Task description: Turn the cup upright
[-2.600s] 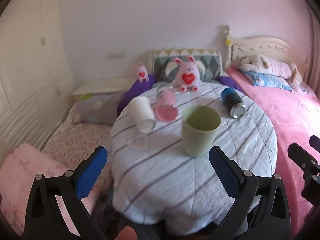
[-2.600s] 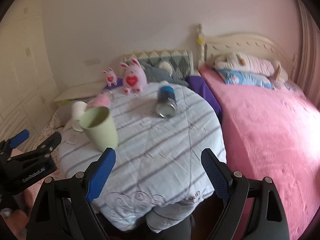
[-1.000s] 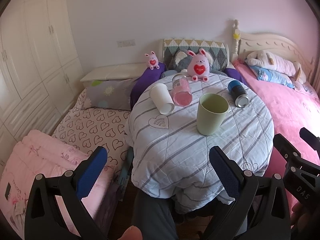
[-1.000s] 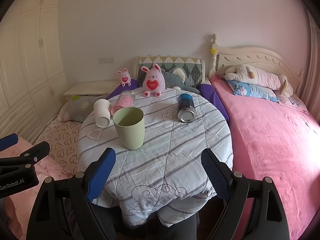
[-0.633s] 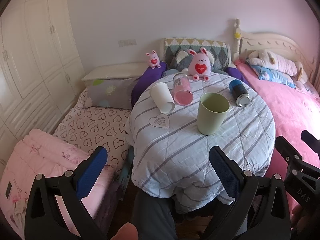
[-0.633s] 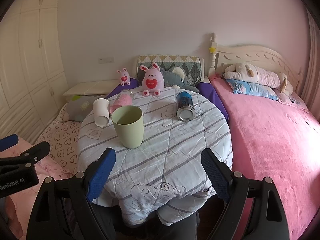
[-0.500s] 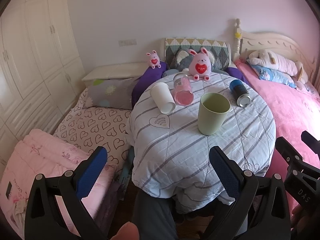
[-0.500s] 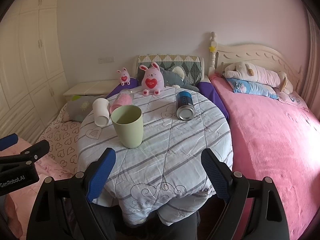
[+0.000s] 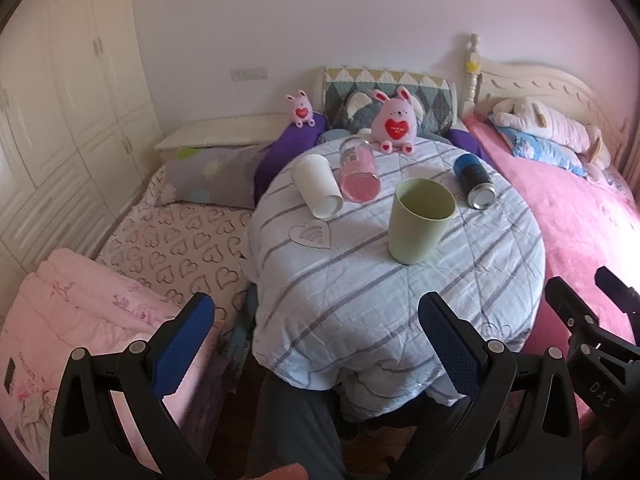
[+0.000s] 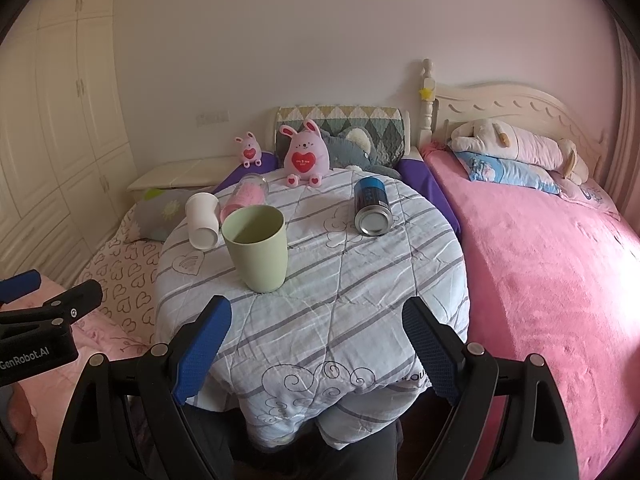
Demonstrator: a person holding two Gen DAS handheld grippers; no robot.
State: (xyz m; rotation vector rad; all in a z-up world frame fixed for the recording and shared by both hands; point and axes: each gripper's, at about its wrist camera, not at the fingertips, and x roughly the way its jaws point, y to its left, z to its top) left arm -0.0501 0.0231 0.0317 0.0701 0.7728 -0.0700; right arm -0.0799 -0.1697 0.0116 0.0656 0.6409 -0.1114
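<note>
A light green cup (image 9: 420,220) stands upright on the round table with a striped cloth (image 9: 400,300); it also shows in the right wrist view (image 10: 258,248). A white cup (image 9: 317,191) (image 10: 202,220), a pink-filled glass jar (image 9: 358,170) (image 10: 246,196) and a blue can (image 9: 474,180) (image 10: 372,204) lie on their sides farther back. My left gripper (image 9: 316,344) is open and empty, well back from the table's near edge. My right gripper (image 10: 316,344) is open and empty, also held back.
A pink plush rabbit (image 9: 396,120) sits at the table's far edge. A pink bed (image 10: 540,260) is on the right. A heart-patterned mattress (image 9: 172,240) and pink quilt (image 9: 80,312) lie on the left. The person's leg (image 9: 296,432) is under the table.
Both grippers pulled back and rose away from the table over the earlier frames; in the last half second they are almost still. The green cup stays upright.
</note>
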